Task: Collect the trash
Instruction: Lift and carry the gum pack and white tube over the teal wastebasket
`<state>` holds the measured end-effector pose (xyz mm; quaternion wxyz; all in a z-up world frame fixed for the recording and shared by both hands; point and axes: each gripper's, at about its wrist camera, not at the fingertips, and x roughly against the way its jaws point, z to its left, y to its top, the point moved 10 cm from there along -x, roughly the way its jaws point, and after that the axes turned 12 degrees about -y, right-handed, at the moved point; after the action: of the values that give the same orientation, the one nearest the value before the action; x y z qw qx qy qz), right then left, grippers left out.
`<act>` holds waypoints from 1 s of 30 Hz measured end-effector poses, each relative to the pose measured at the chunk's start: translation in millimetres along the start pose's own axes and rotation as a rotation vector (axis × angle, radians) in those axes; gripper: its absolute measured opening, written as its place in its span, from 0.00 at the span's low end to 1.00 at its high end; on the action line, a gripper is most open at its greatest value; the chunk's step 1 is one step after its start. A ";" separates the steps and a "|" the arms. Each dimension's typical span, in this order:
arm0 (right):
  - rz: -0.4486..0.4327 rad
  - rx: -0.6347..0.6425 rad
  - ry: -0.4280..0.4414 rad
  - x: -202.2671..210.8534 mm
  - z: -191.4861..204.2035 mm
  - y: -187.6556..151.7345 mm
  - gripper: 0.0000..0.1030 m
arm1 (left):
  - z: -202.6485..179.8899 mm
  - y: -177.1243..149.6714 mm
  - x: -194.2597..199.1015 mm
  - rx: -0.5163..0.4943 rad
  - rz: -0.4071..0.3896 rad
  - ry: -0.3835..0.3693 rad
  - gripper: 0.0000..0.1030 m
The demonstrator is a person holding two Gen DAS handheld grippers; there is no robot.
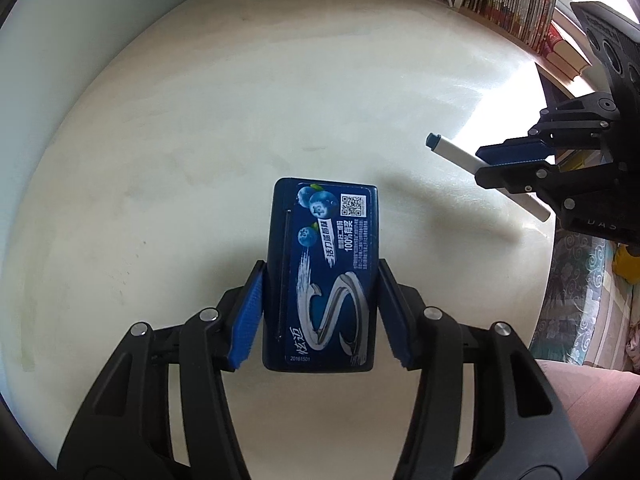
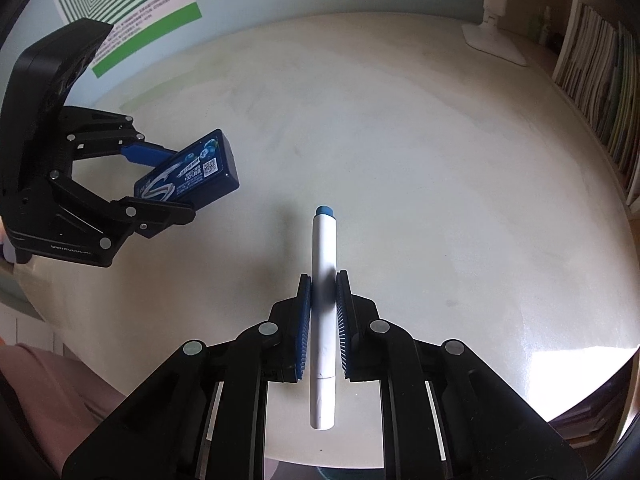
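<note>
Two pieces of trash, one in each tongs, both held above the pale counter (image 1: 200,120). The left tongs (image 1: 320,312) are closed on one blue gum box (image 1: 322,276), pads pressed to its long sides; its long axis runs straight forward along the fingers. The right tongs (image 2: 324,328) are clamped on one white pen (image 2: 323,280), likewise lengthwise between the pads, blue cap (image 2: 325,211) pointing forward. A dark blur crosses the pen's middle. The box print is too small to read from the right view.
</note>
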<state>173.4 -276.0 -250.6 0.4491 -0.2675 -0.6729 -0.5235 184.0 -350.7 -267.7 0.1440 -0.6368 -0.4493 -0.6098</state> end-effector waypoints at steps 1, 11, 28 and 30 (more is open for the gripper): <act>-0.005 -0.011 -0.003 3.6 -2.3 -1.5 0.13 | 4.6 -9.0 6.9 -0.014 0.001 -0.006 0.49; -0.030 -0.180 -0.066 38.6 -26.6 -41.1 0.13 | -30.3 -25.5 23.4 -0.196 0.047 -0.099 0.49; -0.002 -0.532 -0.179 108.8 -102.5 -223.7 0.13 | -198.3 -83.6 10.9 -0.525 0.160 -0.254 0.49; 0.002 -0.559 -0.178 112.6 -107.9 -245.2 0.13 | -220.6 -95.3 1.5 -0.536 0.187 -0.269 0.49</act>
<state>-46.3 -466.1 -259.6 0.2978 -0.4263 -0.5390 -0.6626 -30.3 -458.7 -253.8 -0.0342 -0.7656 -0.2268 -0.6011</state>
